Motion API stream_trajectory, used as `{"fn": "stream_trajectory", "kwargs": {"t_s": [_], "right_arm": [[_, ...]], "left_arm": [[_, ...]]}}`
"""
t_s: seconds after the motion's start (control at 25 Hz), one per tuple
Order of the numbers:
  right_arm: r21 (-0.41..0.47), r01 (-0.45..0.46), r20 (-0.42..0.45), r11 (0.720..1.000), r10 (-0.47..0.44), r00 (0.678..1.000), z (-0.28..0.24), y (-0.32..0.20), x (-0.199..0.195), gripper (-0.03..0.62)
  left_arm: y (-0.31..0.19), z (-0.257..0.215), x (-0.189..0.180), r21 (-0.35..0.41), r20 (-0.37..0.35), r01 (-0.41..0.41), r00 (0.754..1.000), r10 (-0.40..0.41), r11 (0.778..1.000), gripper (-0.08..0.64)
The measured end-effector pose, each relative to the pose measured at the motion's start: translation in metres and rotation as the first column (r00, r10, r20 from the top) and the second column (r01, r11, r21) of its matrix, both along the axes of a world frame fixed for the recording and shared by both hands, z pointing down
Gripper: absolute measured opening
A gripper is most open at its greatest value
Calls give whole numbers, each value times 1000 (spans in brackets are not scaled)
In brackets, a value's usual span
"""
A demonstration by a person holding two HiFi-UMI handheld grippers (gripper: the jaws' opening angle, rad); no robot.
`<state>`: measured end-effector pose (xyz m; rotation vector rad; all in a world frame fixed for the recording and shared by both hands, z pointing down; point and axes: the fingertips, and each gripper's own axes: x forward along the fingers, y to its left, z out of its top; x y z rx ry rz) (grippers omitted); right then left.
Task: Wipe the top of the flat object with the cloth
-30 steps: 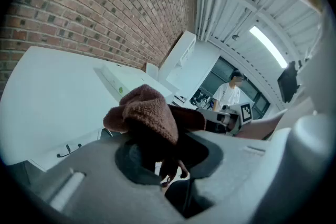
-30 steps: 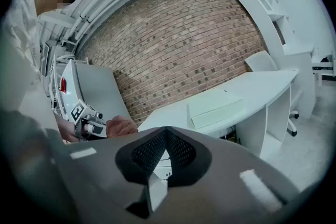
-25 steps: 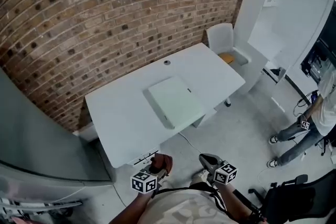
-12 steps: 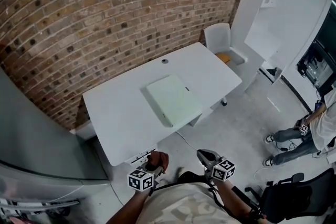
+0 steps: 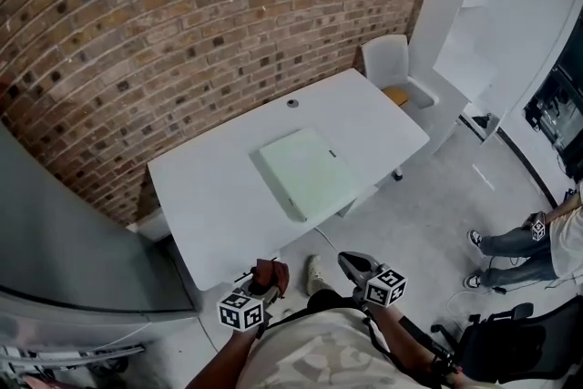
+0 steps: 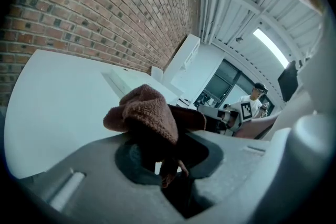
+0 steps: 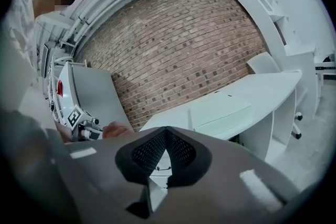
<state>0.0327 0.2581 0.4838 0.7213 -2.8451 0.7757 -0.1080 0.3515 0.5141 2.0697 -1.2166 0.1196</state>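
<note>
Head view, big to small: brick wall across the back; white table just in front of it, set at an angle. Pale flat slab lying flat near table's middle, toward the near edge, top bare. White chair at table's far-rt corner. Bystander at frame's rt edge, well apart from table. Near frame bottom, off the table & short of its near edge: L gripper & R gripper, side by side, not touching. L gripper view: jaws clamped on a reddish-brown cloth, bunched & flopping over the tips, well apart from slab. R gripper view: jaws pressed together, nothing btwn them; slab & table in the distance beyond. Small dark grommet near table's far edge.
</note>
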Motion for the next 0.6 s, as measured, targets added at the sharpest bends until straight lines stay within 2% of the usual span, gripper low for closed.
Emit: {"fn": "stream_trajectory", "kwargs": {"t_s": [0.24,0.6], "right_arm": [[-22,19,18,1000,-18,1000,10,-32,-12,8],[-15,10,18,1000,-10,1000,14,-122,-25,8]], "left_arm": [[-30,5,-13,-12,15,7,1000,-7,1000,81],[-123,-5,-24,12,22,-5,1000,5,1000,81]]}}
